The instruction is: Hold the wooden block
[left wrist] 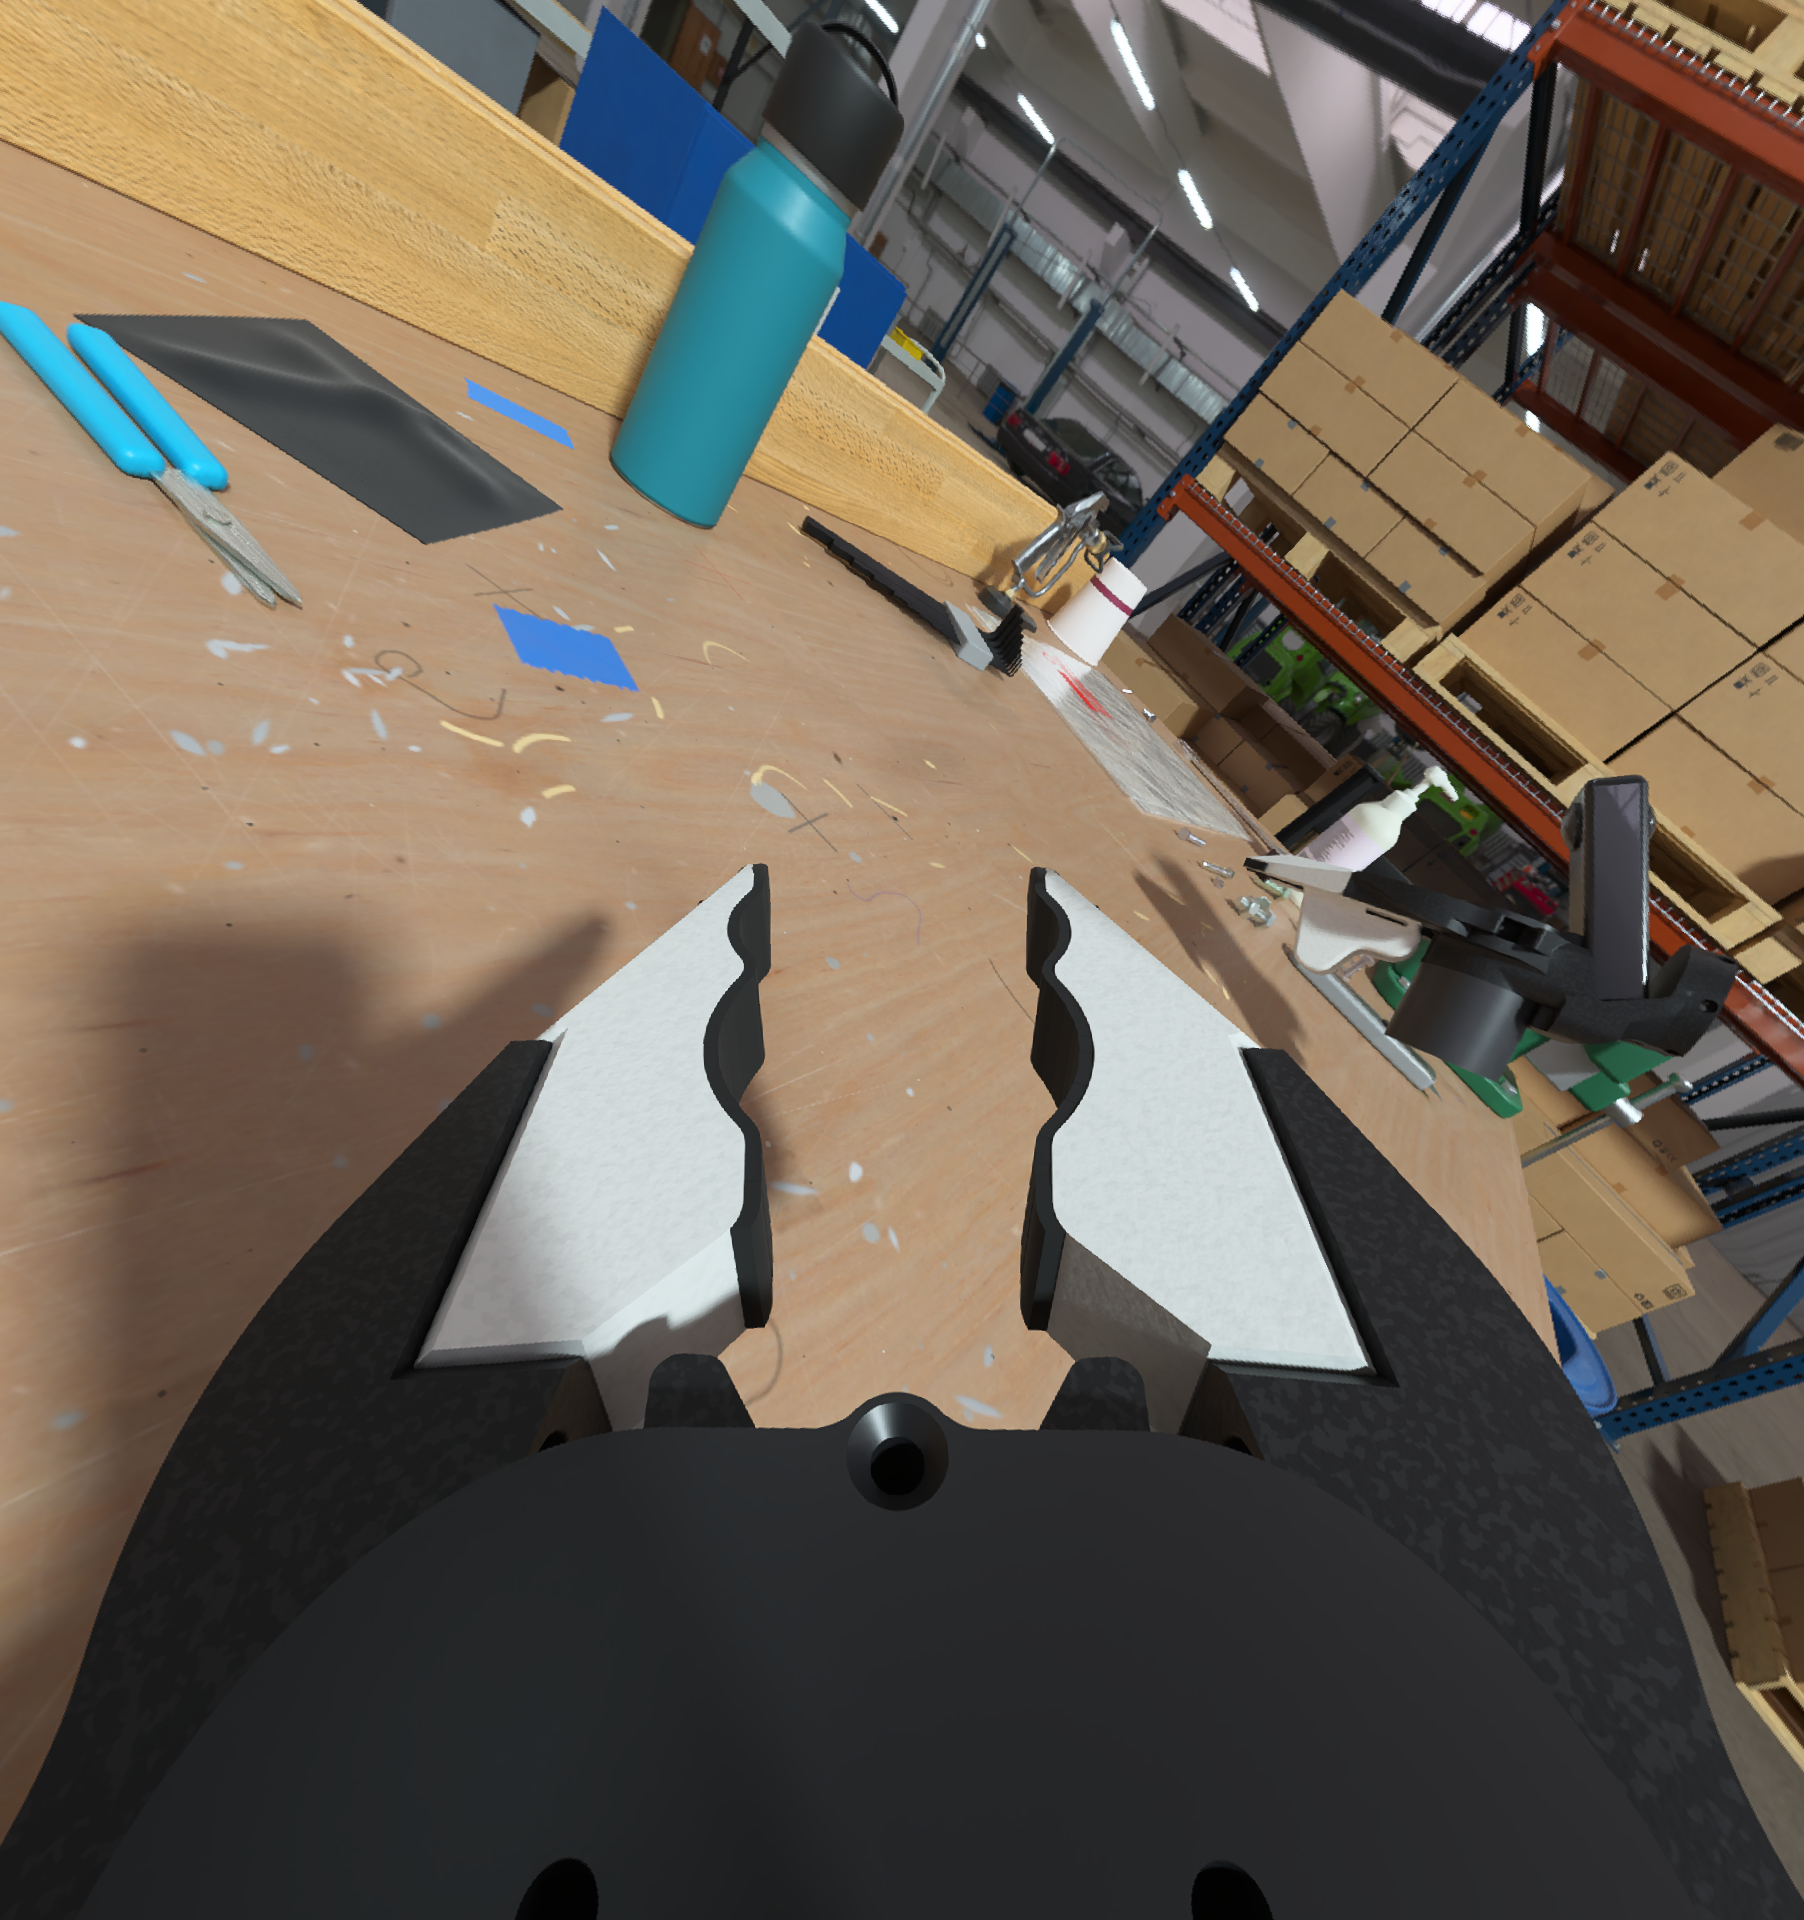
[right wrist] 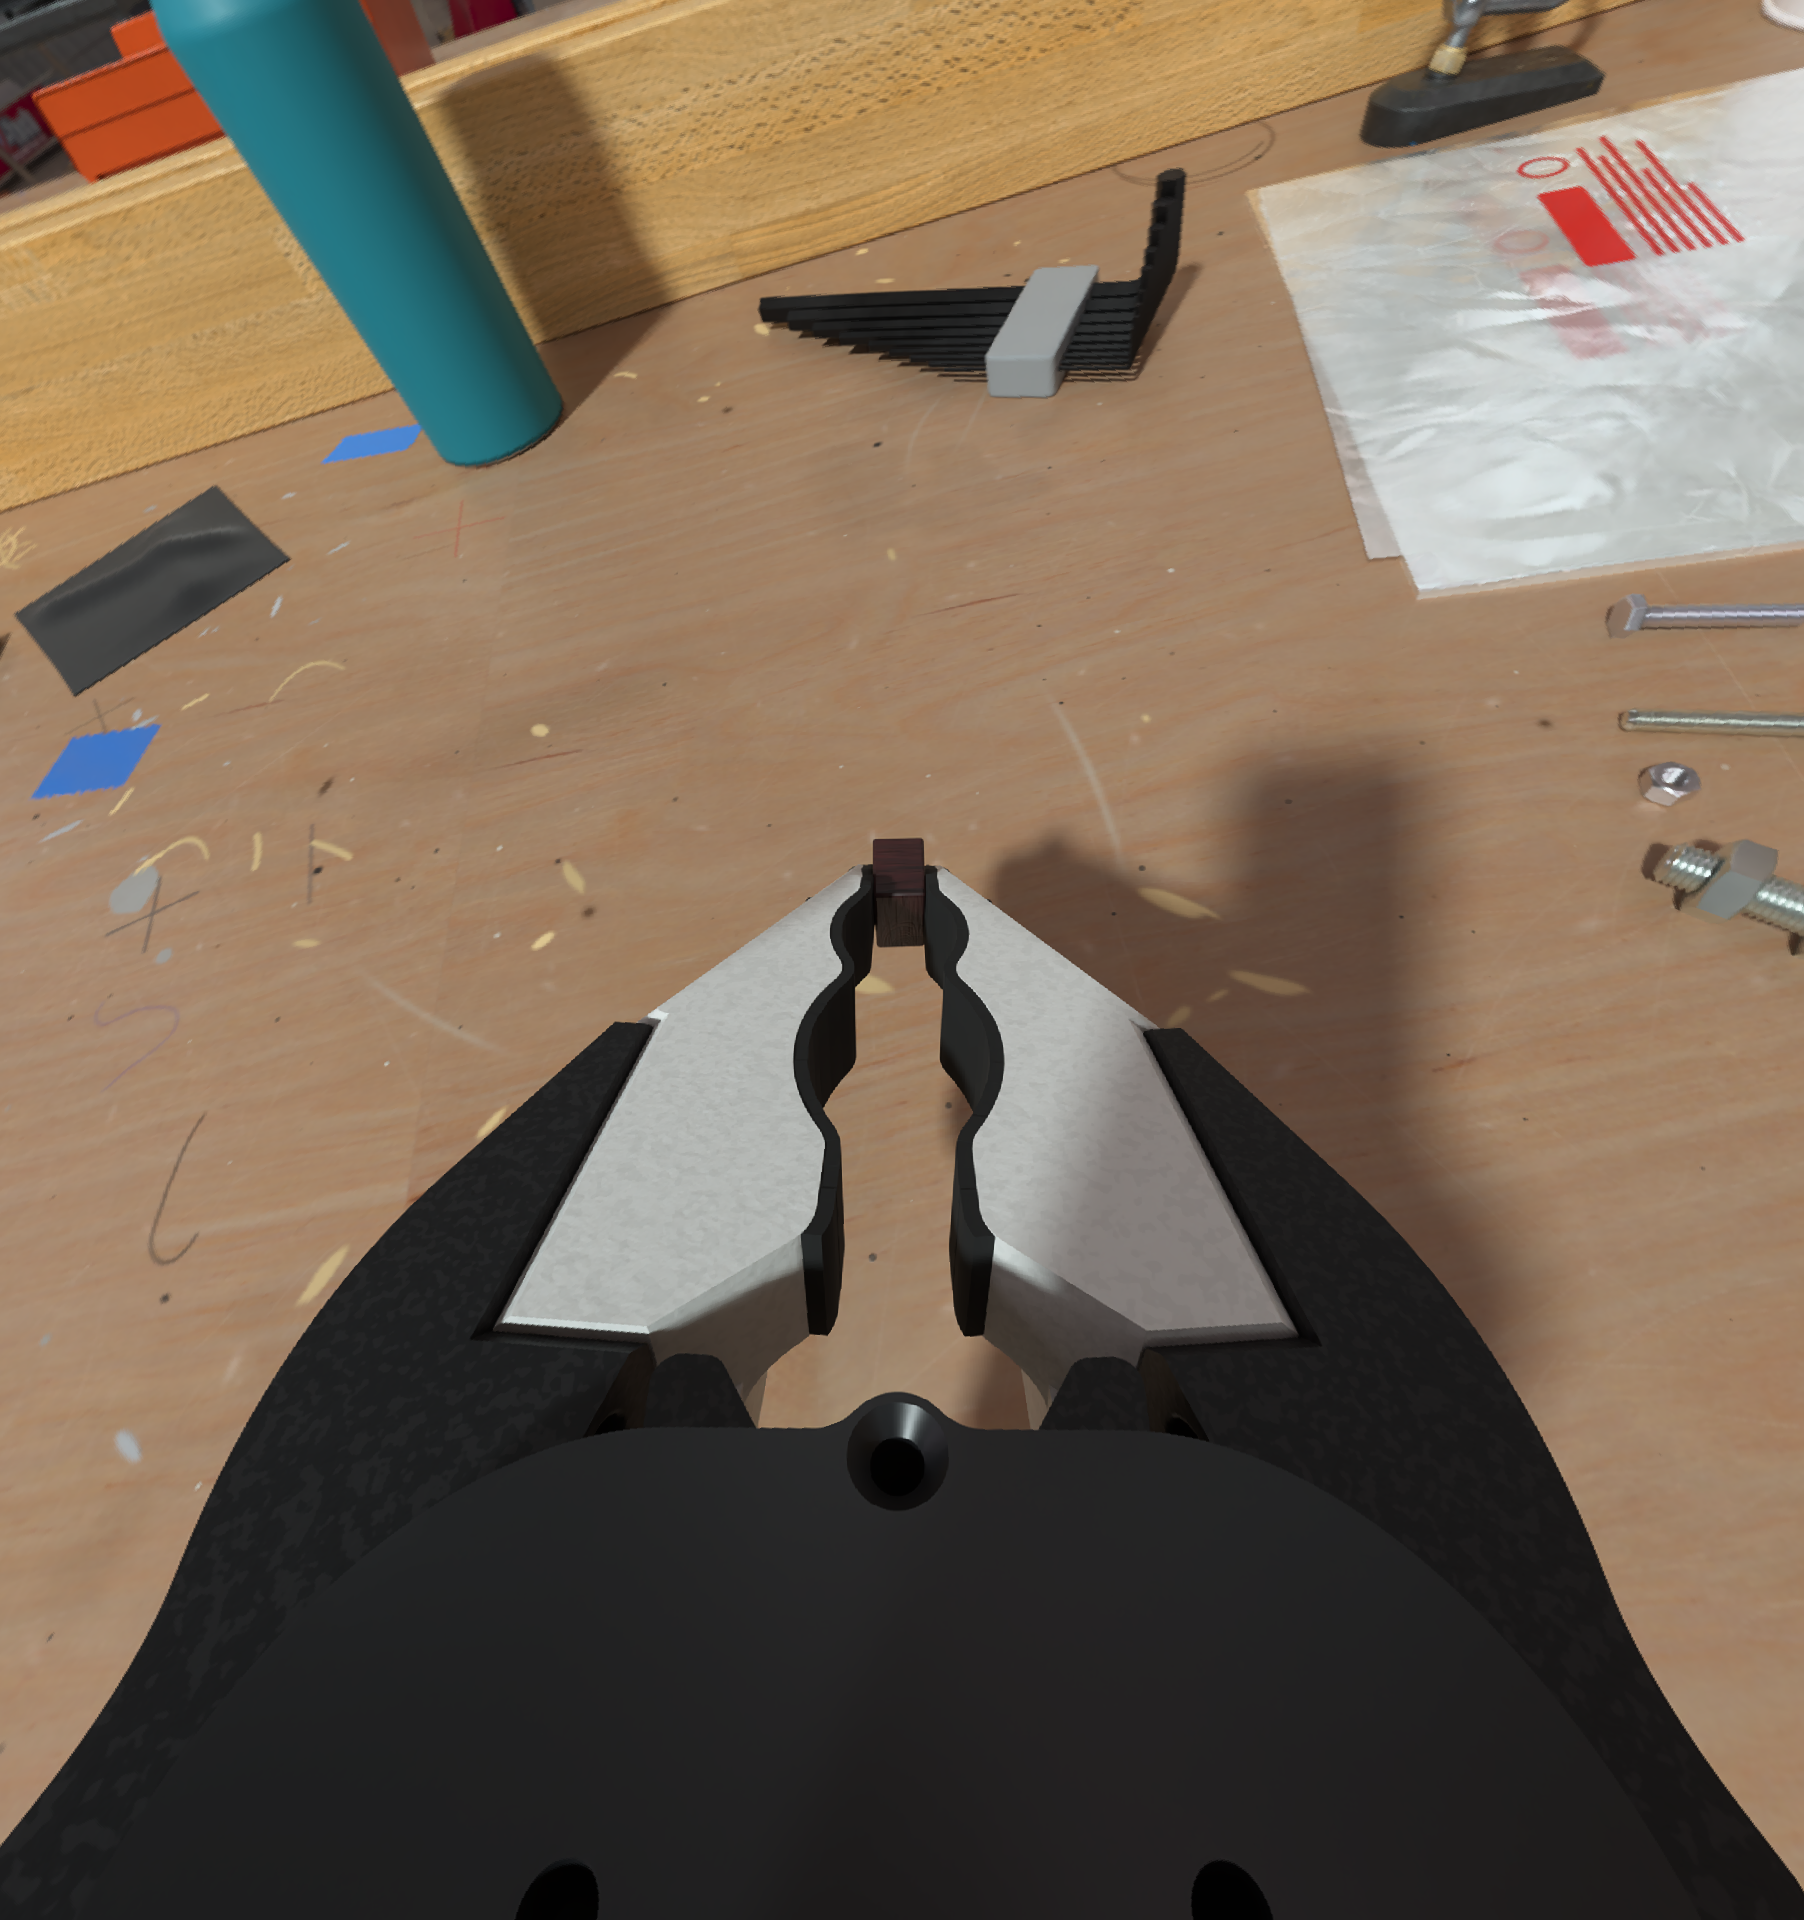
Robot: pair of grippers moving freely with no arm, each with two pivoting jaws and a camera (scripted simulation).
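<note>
A teal bottle (right wrist: 358, 218) is standing against the wooden back rail (right wrist: 773, 135). Hex keys (right wrist: 991, 322) are lying beside it, a plastic bag (right wrist: 1604, 416) toward the back right corner, bolts (right wrist: 1729, 717) along the right edge, scissors (left wrist: 139, 436) lying leftward.

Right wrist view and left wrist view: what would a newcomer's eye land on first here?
First, the small dark wooden block pinched at the very fingertips of the right hand-held gripper. Next, the tall teal bottle standing by the wooden rail at the back of the bench. The left hand-held gripper is open over bare tabletop, holding nothing.
</note>
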